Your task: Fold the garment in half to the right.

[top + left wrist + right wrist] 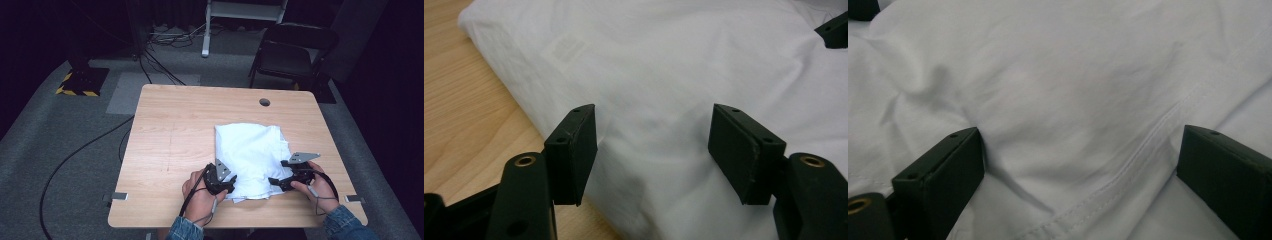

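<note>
A white folded garment lies on the right half of the wooden table. My left gripper rests at the garment's near left corner. In the left gripper view it is open, its jaws standing apart over the white fabric, with bare table to their left. My right gripper sits at the near right edge of the garment. In the right gripper view it is wide open, with a fold of fabric and a stitched seam between the jaws. Each gripper is held in a hand.
A round cable hole is in the table's far right part. Behind the table stand a dark folding chair and a white stand leg. Cables run over the grey floor, and a hazard-striped base sits far left.
</note>
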`<state>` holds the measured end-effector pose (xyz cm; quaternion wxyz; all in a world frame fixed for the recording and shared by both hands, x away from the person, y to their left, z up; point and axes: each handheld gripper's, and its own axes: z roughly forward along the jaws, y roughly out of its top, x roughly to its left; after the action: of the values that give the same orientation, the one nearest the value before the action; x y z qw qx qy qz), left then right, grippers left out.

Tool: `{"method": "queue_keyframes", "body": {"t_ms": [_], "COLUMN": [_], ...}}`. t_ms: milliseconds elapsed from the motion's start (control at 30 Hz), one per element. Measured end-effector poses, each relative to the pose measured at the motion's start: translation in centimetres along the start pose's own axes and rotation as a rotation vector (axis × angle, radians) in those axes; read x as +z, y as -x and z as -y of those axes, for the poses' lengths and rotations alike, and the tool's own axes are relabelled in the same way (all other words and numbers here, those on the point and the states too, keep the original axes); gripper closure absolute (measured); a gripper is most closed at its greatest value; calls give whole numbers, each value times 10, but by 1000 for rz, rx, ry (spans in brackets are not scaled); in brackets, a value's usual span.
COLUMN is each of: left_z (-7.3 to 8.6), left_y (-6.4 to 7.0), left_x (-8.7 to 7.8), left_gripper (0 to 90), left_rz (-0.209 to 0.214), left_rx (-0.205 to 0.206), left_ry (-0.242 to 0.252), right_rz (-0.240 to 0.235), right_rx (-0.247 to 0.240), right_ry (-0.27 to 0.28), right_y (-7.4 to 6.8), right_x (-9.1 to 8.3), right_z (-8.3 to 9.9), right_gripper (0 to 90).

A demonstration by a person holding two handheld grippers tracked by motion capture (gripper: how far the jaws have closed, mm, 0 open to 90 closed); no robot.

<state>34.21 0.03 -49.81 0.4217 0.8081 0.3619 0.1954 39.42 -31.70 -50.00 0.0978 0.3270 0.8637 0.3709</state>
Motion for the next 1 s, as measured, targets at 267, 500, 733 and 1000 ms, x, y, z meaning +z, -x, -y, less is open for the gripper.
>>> {"method": "queue_keyframes", "body": {"t_ms": [267, 500, 733, 1000], "left_z": [-14, -21, -17, 1], "left_y": [1, 4, 5, -3], "left_x": [-30, -54, -81, -99], "left_gripper": [336, 325, 310, 286], "left_rz": [7, 17, 29, -1], "left_rx": [-9, -3, 20, 26], "left_ry": [72, 96, 116, 104], "right_rz": [-15, -21, -19, -20], "right_rx": [10, -32, -52, -52], "right_ry": [12, 89, 121, 134], "right_y": [-13, -25, -30, -28], "right_x": [-26, -60, -88, -104], "right_z": [-7, -17, -15, -6], "right_gripper": [113, 110, 106, 106]}}
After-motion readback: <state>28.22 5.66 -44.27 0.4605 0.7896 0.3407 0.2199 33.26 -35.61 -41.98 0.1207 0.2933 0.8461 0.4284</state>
